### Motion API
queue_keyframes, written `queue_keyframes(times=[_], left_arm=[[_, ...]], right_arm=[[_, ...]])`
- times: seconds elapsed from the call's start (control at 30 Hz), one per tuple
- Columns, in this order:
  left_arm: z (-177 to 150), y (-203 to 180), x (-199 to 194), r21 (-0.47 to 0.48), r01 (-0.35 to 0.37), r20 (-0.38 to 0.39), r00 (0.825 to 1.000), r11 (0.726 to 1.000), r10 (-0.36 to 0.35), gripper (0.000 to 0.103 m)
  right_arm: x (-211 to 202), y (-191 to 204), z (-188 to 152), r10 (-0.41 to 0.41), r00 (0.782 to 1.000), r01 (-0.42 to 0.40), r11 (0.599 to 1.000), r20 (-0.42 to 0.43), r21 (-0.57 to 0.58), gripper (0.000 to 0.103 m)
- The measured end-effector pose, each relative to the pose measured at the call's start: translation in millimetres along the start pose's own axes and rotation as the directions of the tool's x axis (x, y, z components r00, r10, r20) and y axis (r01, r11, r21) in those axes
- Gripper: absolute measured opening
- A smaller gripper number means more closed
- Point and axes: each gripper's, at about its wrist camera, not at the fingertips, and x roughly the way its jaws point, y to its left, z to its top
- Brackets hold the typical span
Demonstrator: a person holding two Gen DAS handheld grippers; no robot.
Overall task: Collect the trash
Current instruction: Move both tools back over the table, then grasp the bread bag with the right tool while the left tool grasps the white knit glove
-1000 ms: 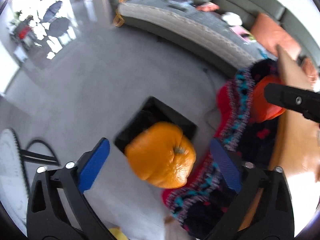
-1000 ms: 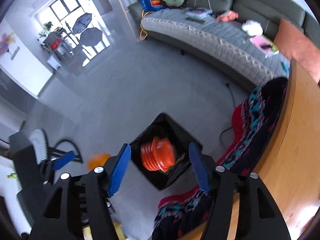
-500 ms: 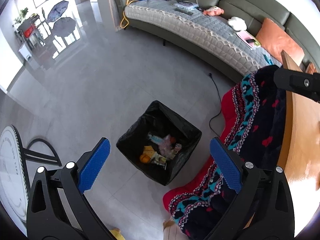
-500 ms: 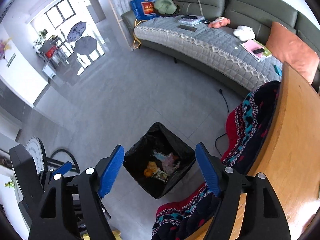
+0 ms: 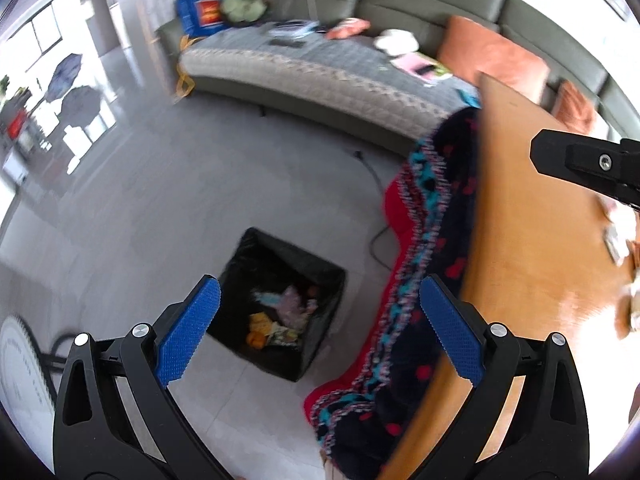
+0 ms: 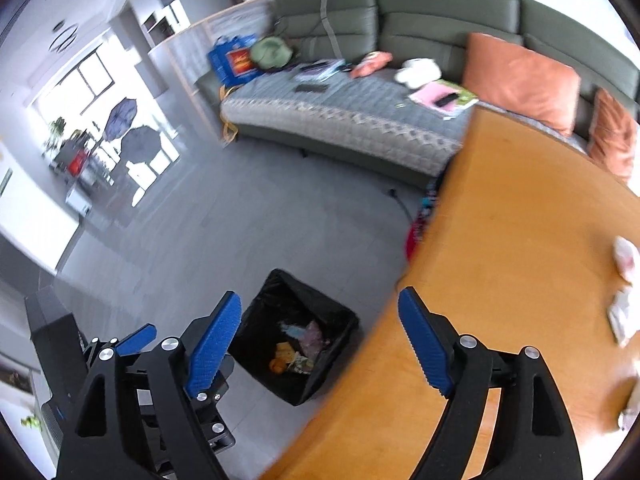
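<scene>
Left gripper [image 5: 316, 328] fingers spread wide, nothing between the blue pads [image 5: 188, 332], pointing down at the floor. Right gripper [image 6: 320, 344] fingers also spread, empty; its jaws have just been opening further. Black-lined trash bin [image 5: 320, 272] sits on the grey tile floor [image 5: 200, 184], just beside the draped patterned blanket [image 5: 424, 264] in red, dark and teal that hangs off the edge of the wooden surface [image 5: 528, 248]. Bin holds trash [image 5: 276, 320]: something orange, yellow scraps, pale pink and light blue wrappers, all at the bottom of the liner. In the right wrist view the same bin [image 6: 344, 320] shows between the right fingers, close to the surface edge [image 6: 500, 280], with the left gripper [image 6: 136, 340] visible lower left. In the left wrist view a black part of the right gripper [image 5: 588, 164] juts in from the right edge over the surface. More trash left on the surface: white crumpled bits [image 6: 626, 260] near the right edge, another pale piece [image 6: 622, 316] below it, blurred, cannot tell what they are. Background: grey-green sofa [image 6: 420, 12] with a quilted cover [image 6: 340, 120], orange cushions [image 6: 520, 76], a blue bag [image 6: 234, 60], a green item [image 6: 272, 52], pink papers [image 6: 436, 94] and assorted small things on the seat. A black cable [image 5: 376, 236] runs over the floor near the blanket. A white round fan-like object [image 5: 20, 368] at the left edge of the left view. Both views motion-blurred.
</scene>
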Motion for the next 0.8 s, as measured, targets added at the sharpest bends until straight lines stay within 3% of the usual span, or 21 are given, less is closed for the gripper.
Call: queue_keyframes(times=[0.23,0.47,0.67,0.8], left_arm=[[5,-95,-7,0.143,0.091,0.001,0.996,0.985,-0.092,0.097],[1,-192,-13,0.281,0.170,-0.025,0.985,0.944,-0.170,0.097],[-5,-264,-17,0.369,0.230,-0.053,0.972,0.901,-0.227,0.097],[-9,-303,-15,0.410,0.280,-0.087,0.959,0.868,-0.269,0.097]], right_arm=[[-49,-88,-19,-0.095,0.994,0.088,0.990,0.055,0.109,0.081],[-87,-178,-44,-0.193,0.979,0.173,0.960,0.070,0.222,0.081],[-120,-252,-76,-0.268,0.962,0.233,0.912,0.060,0.336,0.081],[-135,-294,-95,-0.339,0.940,0.298,0.860,0.028,0.414,0.081]])
